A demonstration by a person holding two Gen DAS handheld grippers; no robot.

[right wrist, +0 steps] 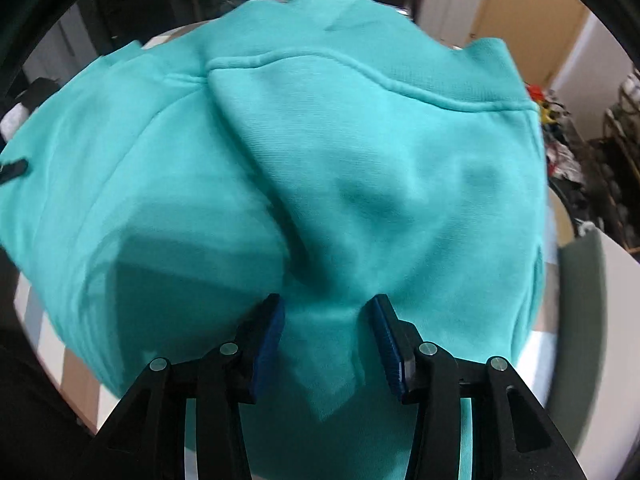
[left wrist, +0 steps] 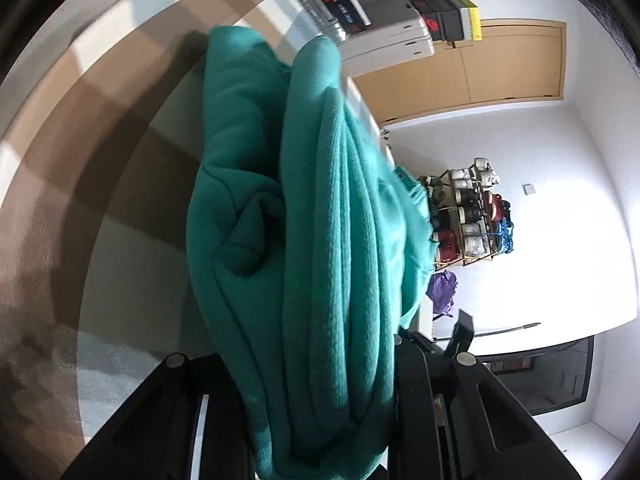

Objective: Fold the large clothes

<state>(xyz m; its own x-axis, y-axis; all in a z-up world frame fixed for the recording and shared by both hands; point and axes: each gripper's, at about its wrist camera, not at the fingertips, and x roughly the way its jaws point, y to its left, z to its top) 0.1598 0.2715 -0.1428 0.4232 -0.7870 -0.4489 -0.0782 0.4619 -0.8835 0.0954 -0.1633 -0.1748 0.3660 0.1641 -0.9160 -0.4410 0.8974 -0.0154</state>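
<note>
In the left wrist view, we see our left claw point(left wrist: 320, 420) clamped on a thick bunch of the teal sweatshirt point(left wrist: 304, 220), which fills the frame's centre. In the right wrist view, our right claw point(right wrist: 326, 344) stands apart over the sweatshirt point(right wrist: 360, 160), spread across the worktop point(right wrist: 624, 280).

I see the teal sweatshirt point(right wrist: 320, 152): matt fleecy knit cloth, ribbed hem. Right gripper point(right wrist: 328, 340) touching it: matt black plastic, ridged blue pads point(right wrist: 270, 344), shiny metal pins.
</note>
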